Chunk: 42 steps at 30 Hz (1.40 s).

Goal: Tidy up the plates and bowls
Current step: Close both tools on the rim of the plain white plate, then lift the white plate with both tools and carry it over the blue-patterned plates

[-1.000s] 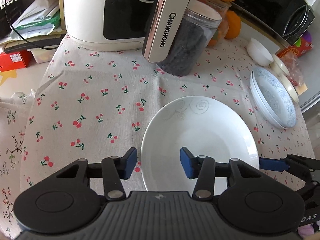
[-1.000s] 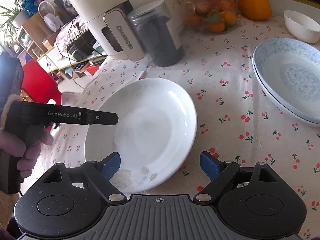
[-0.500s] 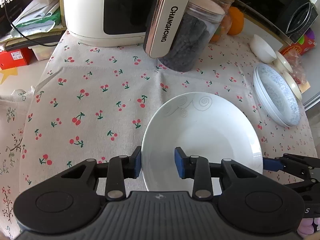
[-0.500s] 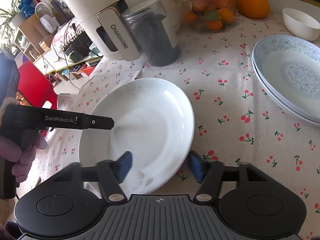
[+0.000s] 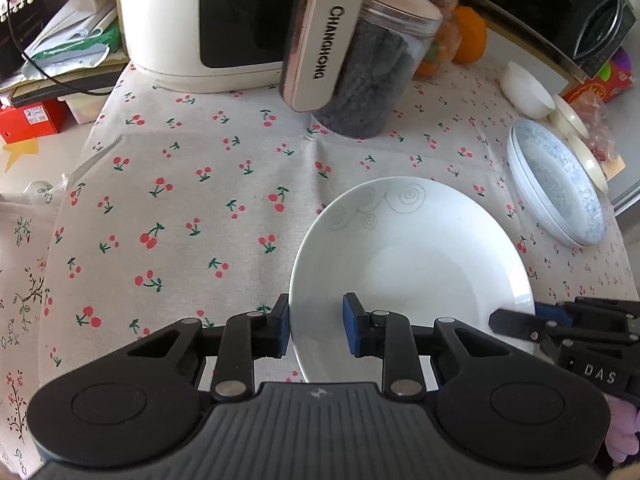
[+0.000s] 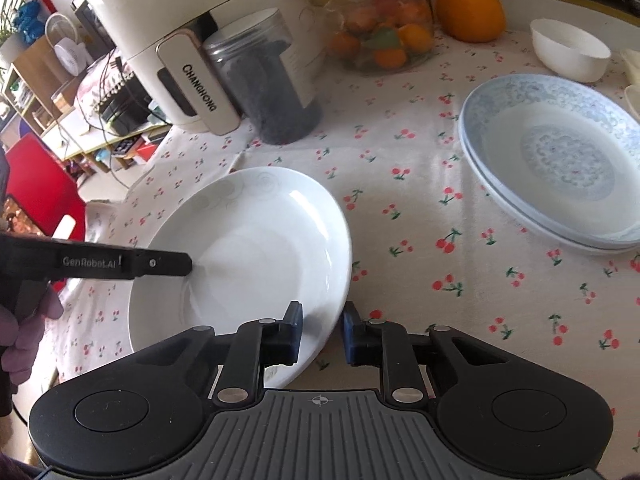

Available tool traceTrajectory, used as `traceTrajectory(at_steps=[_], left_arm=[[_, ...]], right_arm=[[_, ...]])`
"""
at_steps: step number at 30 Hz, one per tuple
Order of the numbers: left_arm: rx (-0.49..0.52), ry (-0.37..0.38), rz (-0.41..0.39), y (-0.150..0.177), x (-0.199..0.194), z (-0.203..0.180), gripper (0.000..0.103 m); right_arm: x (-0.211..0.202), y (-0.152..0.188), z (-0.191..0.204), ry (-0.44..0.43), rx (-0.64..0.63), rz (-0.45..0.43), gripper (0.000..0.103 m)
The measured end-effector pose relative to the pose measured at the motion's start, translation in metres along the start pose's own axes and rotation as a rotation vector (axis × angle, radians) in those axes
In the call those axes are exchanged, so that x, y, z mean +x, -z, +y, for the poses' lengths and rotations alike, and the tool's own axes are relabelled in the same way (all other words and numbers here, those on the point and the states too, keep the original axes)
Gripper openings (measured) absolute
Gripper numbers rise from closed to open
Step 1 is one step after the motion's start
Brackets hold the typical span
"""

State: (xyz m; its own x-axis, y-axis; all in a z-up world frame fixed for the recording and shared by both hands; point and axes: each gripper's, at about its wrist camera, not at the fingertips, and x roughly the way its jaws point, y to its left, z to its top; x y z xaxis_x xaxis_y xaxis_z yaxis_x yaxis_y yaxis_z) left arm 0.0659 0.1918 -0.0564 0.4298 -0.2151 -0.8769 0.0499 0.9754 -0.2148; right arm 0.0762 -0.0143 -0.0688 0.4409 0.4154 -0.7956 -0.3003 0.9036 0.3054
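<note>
Left wrist view shows the left tongs (image 5: 316, 330) straddling the near-left rim of the white plate (image 5: 416, 264), one blue pad outside the rim and one inside the well; the jaws are closing, and whether the pads already press the rim I cannot tell. The plate lies on the counter (image 5: 180, 200), which is covered with a cherry-print cloth. Beyond the plate stands a dark-filled jar (image 5: 372, 76) against a white appliance (image 5: 192, 20). To the plate's right sit two stacked blue-patterned plates (image 5: 556, 188), and beyond those a small white bowl (image 5: 524, 88). In the right wrist view the right tongs (image 6: 322, 332) straddle the plate's near-right rim (image 6: 320, 320), the jaws closing around it with the rim between the pads; contact is not clear. The left tongs reach over the plate's far side from the left, held by a hand (image 6: 24, 328). An orange (image 6: 470, 8) rests far beyond the plate.
</note>
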Motion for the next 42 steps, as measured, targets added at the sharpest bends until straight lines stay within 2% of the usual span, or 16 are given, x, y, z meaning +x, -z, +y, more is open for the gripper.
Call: traceTrajectory(at_steps=[23, 42], left_arm=[[0.028, 0.052, -0.101, -0.02, -0.015, -0.046, 0.024], [0.086, 0.099, -0.105, -0.04, -0.001, -0.116, 0.024]], right_arm=[[-0.039, -0.032, -0.042, 0.009, 0.068, -0.113, 0.02], [-0.072, -0.05, -0.112, 0.057, 0.173, -0.184, 0.02]])
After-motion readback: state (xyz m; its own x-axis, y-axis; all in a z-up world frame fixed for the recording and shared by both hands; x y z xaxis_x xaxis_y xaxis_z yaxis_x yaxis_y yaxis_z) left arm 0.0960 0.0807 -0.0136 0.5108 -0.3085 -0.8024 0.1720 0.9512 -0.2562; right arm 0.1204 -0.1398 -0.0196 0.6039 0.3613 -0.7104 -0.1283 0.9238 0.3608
